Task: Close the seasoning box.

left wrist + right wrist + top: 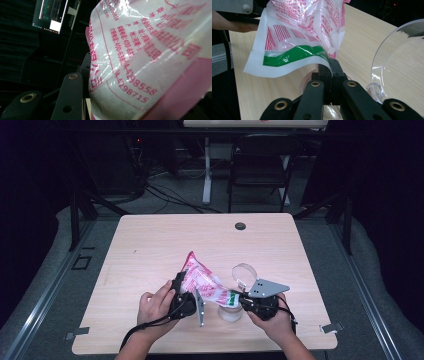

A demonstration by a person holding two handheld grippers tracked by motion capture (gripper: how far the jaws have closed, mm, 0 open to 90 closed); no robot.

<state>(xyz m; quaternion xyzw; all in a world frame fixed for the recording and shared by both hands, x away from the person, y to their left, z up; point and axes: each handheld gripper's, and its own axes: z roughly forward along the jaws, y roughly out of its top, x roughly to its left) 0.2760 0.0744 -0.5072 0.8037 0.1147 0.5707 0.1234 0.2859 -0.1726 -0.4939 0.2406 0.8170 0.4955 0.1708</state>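
A white plastic bag [205,282] with pink print and a green stripe hangs slanted above the table [150,245], stretched between both grippers. My left gripper [178,284] is shut on the bag's full body [150,62], and one black finger [71,92] presses its side. My right gripper [241,298] is shut on the bag's flat lower edge by the green stripe [294,56], its fingertips [325,68] pinched together. A clear plastic cup [244,272] lies just beyond the right gripper, also seen close on the right [402,57]. A whitish round container [230,314] sits under the bag's lower end.
Bare wood stretches over the far half of the table, with a dark cable hole [240,226] near the back edge. A black chair [260,165] and a desk leg stand beyond on the grey floor. Both hands work near the front edge.
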